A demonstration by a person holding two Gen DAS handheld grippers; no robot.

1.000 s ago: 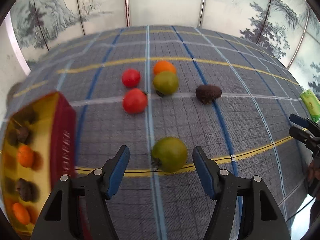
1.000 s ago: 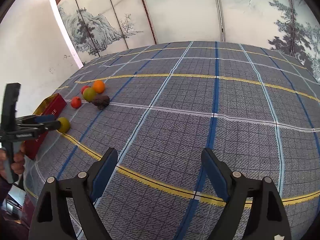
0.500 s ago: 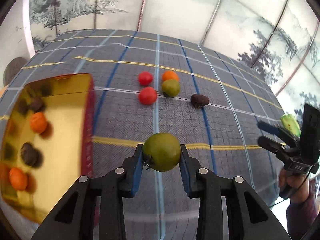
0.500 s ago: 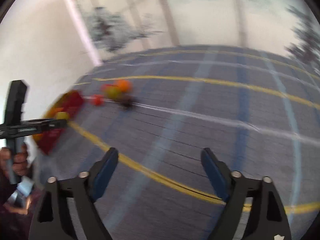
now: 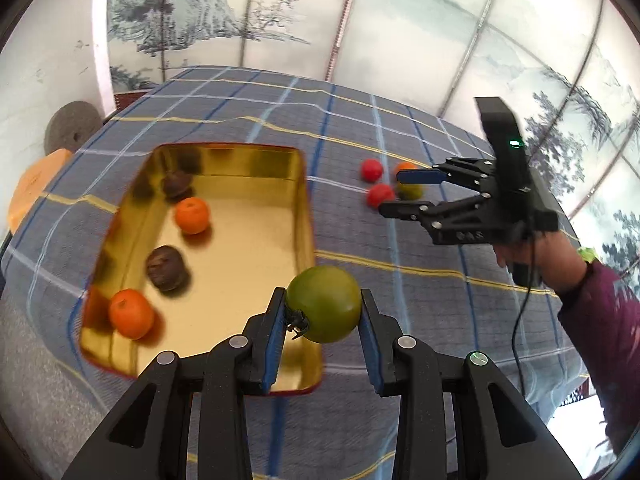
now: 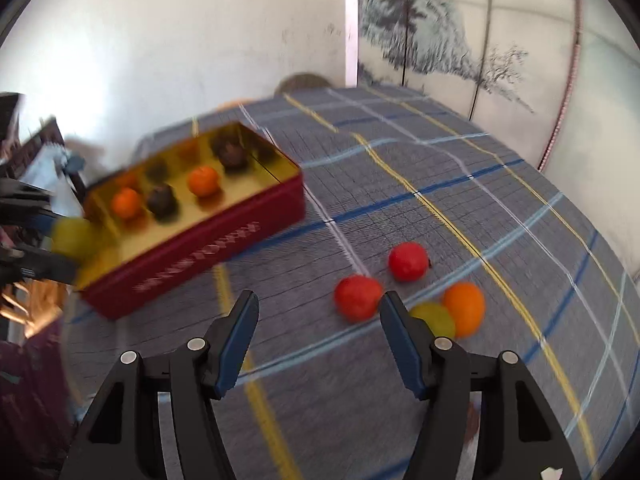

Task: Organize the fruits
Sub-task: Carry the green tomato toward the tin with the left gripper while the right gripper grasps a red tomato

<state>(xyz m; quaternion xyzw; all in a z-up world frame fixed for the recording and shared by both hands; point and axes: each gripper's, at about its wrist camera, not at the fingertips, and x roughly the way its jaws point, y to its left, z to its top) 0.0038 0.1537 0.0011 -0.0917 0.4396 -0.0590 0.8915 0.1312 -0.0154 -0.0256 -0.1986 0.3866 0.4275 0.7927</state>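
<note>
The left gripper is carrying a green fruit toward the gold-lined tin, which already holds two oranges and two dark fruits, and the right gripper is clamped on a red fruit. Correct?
Not quite. The right gripper is open and empty; in the right wrist view the red fruit lies on the cloth beyond its fingers. The left gripper does grip the green fruit by the tin.

One tin (image 5: 308, 216). Inside it: two oranges (image 5: 192, 215) and two dark fruits (image 5: 167, 267). On the cloth (image 6: 500, 208): two red fruits (image 6: 407, 261), one orange, one green (image 6: 434, 320). Another green one (image 5: 324, 304) sits in a gripper.
</note>
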